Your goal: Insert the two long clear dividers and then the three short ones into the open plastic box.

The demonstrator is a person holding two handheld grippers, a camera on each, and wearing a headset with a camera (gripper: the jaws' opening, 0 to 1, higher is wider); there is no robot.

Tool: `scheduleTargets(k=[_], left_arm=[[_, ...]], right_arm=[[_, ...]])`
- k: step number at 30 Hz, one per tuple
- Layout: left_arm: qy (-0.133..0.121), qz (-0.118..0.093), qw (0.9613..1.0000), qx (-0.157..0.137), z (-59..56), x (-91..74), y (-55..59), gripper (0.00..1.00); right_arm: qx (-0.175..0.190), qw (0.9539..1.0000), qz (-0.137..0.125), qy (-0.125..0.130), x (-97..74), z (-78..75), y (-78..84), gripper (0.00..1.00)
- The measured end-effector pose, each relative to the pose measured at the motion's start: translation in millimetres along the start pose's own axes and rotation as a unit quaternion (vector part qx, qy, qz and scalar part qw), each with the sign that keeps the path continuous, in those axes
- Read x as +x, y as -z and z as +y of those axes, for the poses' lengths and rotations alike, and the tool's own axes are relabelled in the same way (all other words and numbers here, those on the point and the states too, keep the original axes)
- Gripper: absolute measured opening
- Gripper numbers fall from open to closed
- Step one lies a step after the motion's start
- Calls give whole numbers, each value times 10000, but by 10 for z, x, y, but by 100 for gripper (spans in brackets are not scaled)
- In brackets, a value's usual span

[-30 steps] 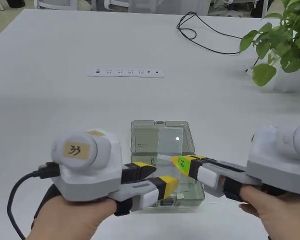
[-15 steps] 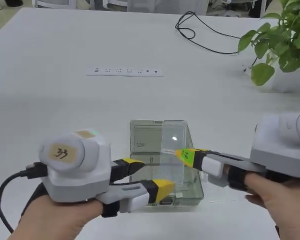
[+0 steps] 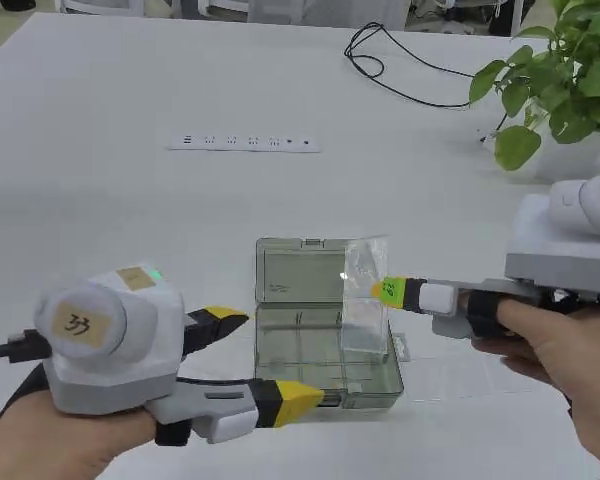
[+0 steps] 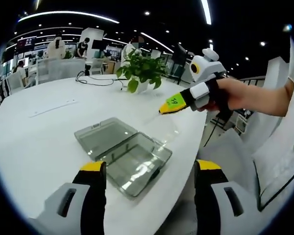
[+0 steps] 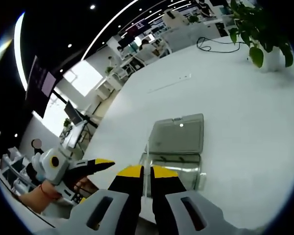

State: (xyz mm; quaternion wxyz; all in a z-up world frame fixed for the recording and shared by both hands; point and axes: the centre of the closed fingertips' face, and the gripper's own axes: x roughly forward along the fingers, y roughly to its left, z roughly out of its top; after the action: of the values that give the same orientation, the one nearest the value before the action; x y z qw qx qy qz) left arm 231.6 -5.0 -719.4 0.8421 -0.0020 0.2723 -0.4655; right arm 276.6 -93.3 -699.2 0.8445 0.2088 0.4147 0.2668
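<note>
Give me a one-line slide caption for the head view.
Right gripper holds a clear divider over the open box; the open left gripper hovers beside it.

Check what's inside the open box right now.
The base of the box looks bare: no seated divider that I can see, though clear plastic is hard to spot. The clear divider pinched in the right gripper covers the base's right part in the head view.
</note>
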Motion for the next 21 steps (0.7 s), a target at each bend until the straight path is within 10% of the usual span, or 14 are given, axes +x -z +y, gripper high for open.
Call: scheduleTargets(k=[21], left_arm=[[446,168,9968,635,-69,10,124,100]], right_arm=[[412,9852,1446,822,184,-315,200,7]])
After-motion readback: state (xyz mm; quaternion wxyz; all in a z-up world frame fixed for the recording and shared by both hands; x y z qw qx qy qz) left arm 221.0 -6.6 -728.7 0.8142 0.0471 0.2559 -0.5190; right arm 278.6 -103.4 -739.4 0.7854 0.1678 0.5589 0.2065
